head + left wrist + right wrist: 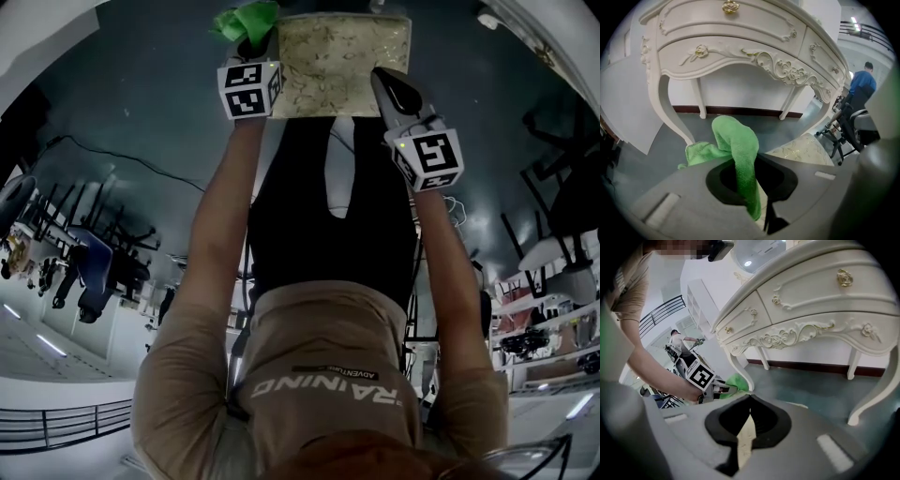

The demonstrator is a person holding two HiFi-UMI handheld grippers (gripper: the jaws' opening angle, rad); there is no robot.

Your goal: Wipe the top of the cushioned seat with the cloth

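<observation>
A: Where is the cloth [738, 152]?

B: Green and bunched, pinched in the left gripper [759, 161]. Its jaws are clamped on a fold. One loop stands up above them, a tail hangs down between them, and more of it spills off to the left.

A: And the seat [342, 64]?

B: In the head view it is a pale gold patterned cushion, squarish, straight ahead of the person. The cloth sits at its far left corner — whether it touches the fabric I cannot tell. In the left gripper view the cushion shows just to the right of the jaws.

A: The other hand?

B: The right gripper [750, 399] has its jaws closed tip to tip with nothing held. The cushion's pattern shows through the slit beneath them. In the head view it lies at the seat's right edge, across the cushion from the left gripper.

A: Around that?

B: A cream dressing table [811, 310] with carved scrolls, gold drawer knobs [844, 277] and curved legs stands behind the seat on a dark grey-blue floor [811, 385]. Off to one side — a person in a blue top [862, 84] near an office chair [841, 129].
</observation>
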